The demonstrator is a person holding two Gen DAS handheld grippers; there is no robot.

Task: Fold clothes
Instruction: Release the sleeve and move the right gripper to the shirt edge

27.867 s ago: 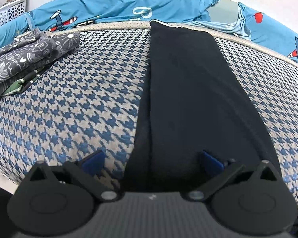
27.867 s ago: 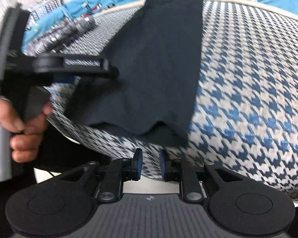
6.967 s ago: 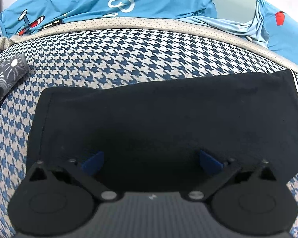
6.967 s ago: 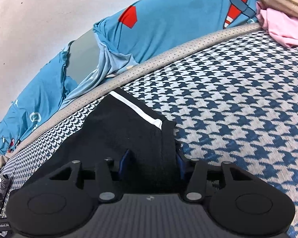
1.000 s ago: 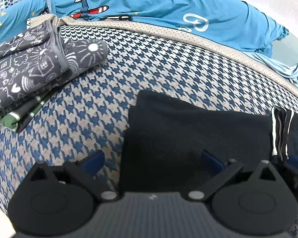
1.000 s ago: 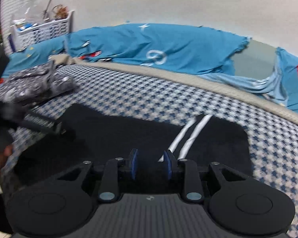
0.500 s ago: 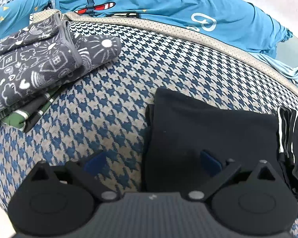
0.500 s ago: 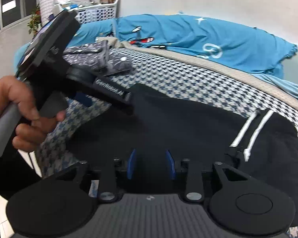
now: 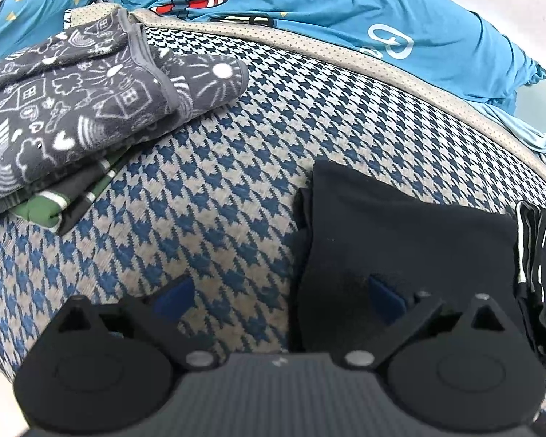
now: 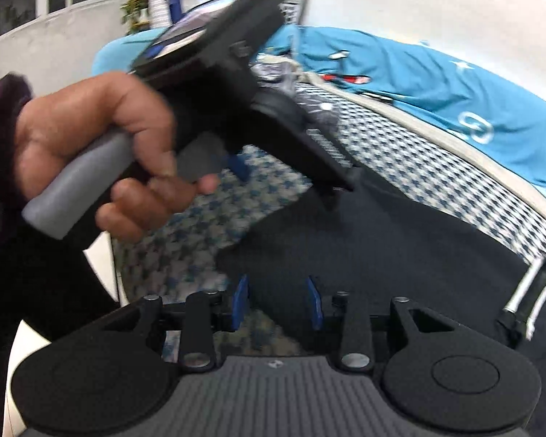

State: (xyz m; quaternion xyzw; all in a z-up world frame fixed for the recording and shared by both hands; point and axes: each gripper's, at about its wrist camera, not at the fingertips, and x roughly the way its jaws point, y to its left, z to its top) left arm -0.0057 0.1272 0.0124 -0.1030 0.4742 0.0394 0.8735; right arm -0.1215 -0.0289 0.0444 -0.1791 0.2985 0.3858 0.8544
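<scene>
Black trousers (image 9: 400,240) with white side stripes lie folded on the houndstooth bed cover (image 9: 207,196), beside a folded grey patterned garment (image 9: 72,116). Left tongs (image 9: 278,293) gape wide, empty; right tongs (image 10: 276,304) stand partly open, empty.

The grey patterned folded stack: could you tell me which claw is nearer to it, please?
Left. The left claw hovers over the houndstooth cover, with the grey patterned stack just ahead to its left. The right claw sits over the black garment, further away.
</scene>
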